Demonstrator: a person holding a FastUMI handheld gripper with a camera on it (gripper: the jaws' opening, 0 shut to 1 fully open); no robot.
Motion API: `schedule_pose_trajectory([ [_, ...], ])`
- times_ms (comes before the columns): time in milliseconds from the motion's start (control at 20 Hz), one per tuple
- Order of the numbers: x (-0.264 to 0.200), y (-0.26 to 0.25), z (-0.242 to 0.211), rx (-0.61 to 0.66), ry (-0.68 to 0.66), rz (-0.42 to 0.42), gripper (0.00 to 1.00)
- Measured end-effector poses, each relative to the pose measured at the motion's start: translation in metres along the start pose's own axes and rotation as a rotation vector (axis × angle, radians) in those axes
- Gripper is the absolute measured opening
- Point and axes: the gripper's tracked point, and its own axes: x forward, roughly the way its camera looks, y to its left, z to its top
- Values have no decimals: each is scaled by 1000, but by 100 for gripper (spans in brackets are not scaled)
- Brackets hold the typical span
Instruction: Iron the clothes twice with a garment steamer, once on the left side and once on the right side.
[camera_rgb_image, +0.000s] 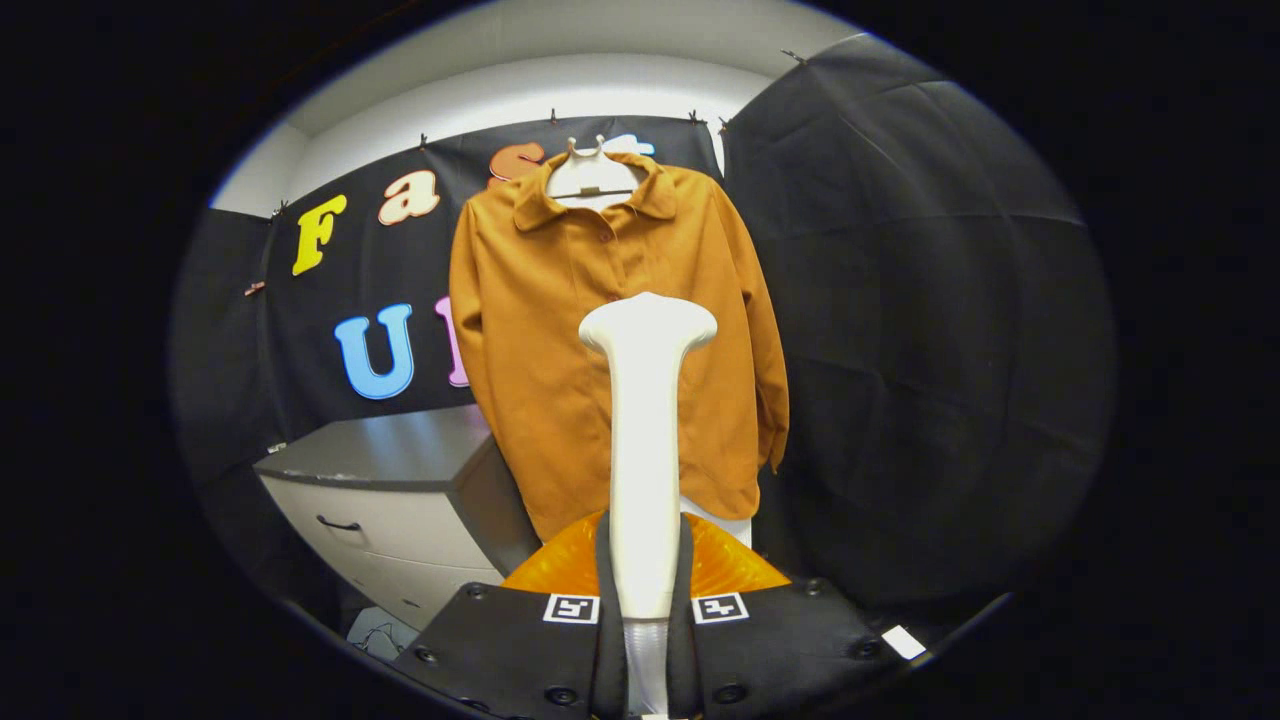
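The gripper (645, 600) held the garment steamer (645, 420) upright, both fingers clamped on its handle. Its head stood near the hanging shirt (545, 330); judging by this, both passes seemingly remained.

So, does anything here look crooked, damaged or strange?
Nothing stands out. The shirt hangs straight on its hanger, buttoned. The claw is shut on the steamer, upright before the shirt.

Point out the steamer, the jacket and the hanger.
steamer (645, 440), gripper view, its handle, clamped between the fingers
jacket (540, 330), gripper view, front panel
hanger (590, 180), gripper view, inside the collar
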Motion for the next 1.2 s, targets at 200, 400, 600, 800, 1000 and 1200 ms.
schedule_pose_trajectory([
  [200, -14, 35, 49, -19, -57, 5, 19],
  [400, -25, 75, 87, -17, -100, 24, 19],
  [600, -35, 117, 123, -4, -141, 43, 19],
  [800, -42, 161, 152, -32, -182, 63, 19],
  [1000, -46, 216, 174, -40, -213, 106, 19],
  [1200, -45, 263, 181, -56, -221, 158, 19],
])
